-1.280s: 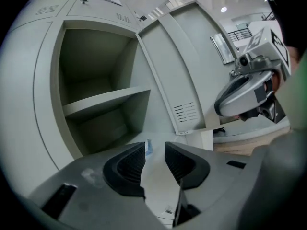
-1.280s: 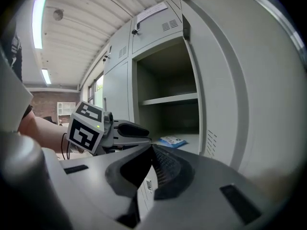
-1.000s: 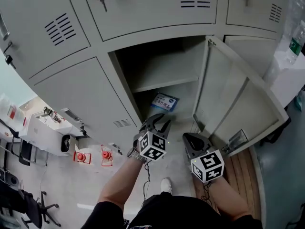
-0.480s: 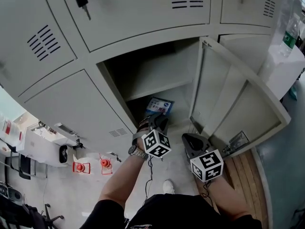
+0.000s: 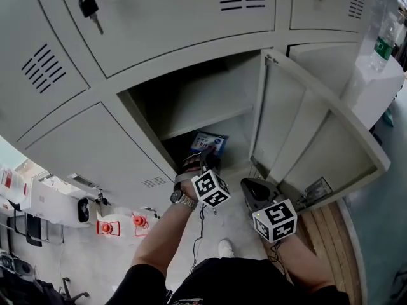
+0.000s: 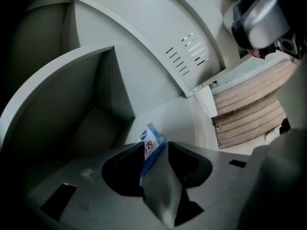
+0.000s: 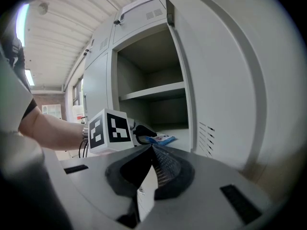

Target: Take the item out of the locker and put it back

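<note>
Moved: a second ago my left gripper (image 5: 204,160) hung outside the locker (image 5: 191,49). Now its tips are in the lower compartment, under the shelf (image 5: 203,116), and the packet (image 6: 149,140) that lay ahead of them sits between them.
Left gripper: the jaws are opening with the packet's near end between them. The grip looks to be slackening, not clamped.
Right gripper (image 7: 151,150): jaws together on nothing, held back to the right of my left one, outside the locker.
Packet: blue and white, sticking out ahead of my left tips. It seems to rest on the compartment floor, near the front lip.
Door (image 5: 299,132): swung wide open, to the right of both grippers.
Risk, drag-out: if the wrapper clings to a pad when I pull back, the packet could follow and slide over the lip. I would want the jaws well clear of it first.
Risk, knock: backing out crooked could bump my marker cube (image 5: 211,189) on the compartment's edge.
Writing: a round blue logo and a red character that looks like 衣. The rest is too small to read.
</note>
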Tool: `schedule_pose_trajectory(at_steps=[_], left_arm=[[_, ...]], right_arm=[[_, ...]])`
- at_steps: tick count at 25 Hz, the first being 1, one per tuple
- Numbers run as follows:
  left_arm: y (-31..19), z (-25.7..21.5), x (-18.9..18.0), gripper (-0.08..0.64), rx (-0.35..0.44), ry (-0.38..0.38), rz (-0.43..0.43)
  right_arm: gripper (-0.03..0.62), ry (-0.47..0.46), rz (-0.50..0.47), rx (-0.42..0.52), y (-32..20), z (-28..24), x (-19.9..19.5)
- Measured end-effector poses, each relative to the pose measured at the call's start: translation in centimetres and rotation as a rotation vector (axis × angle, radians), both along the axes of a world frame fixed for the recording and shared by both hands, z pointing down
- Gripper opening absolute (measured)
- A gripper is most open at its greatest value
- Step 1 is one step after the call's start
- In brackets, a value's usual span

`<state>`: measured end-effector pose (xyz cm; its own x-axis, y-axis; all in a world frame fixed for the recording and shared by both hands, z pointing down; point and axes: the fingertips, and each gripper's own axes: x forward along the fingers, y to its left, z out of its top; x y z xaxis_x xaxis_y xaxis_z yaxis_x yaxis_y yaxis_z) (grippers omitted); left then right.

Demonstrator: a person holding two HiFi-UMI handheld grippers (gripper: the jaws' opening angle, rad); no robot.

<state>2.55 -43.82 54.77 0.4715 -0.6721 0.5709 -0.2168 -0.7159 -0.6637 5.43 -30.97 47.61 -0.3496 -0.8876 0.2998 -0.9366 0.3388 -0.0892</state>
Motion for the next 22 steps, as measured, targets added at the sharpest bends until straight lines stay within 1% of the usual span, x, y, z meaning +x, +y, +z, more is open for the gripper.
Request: schedule_pose_trajectory(at_steps=[3, 9, 11, 13, 15, 19, 22], left_arm=[[-0.6, 0.1, -0.2, 0.155, 0.014, -0.02, -0.037], [-2.1, 0.2, -1.0, 0.153, 0.107, -0.099, -0.111], [-2.1, 0.3, -0.9, 0.153, 0.146, -0.14, -0.098], [-2.1, 0.2, -0.6, 0.153, 0.181, -0.183, -0.068], [-2.3, 0.2, -0.5, 0.153, 0.197, -0.22, -0.041], [-2.8, 0.4, -0.1, 0.153, 0.188, -0.261, 0.005], [-3.3, 0.5, 0.1, 0.153, 0.169, -0.259, 0.003]], right_arm=[[0.052, -0.002, -0.003, -0.01, -0.1, 0.3, 0.0], [0.052, -0.001, -0.019, -0.022, -0.4, 0.7, -0.6], [0.052, -0.003, -0.02, -0.025, -0.5, 0.8, -0.6], [0.052, -0.005, -0.02, -0.027, -0.6, 0.9, -0.6], [0.052, -0.009, -0.021, -0.031, -0.6, 1.0, -0.5], [0.052, -0.02, -0.025, -0.038, -0.6, 1.2, -0.3], [0.052, -0.023, -0.032, -0.044, -0.5, 1.3, -0.4]])
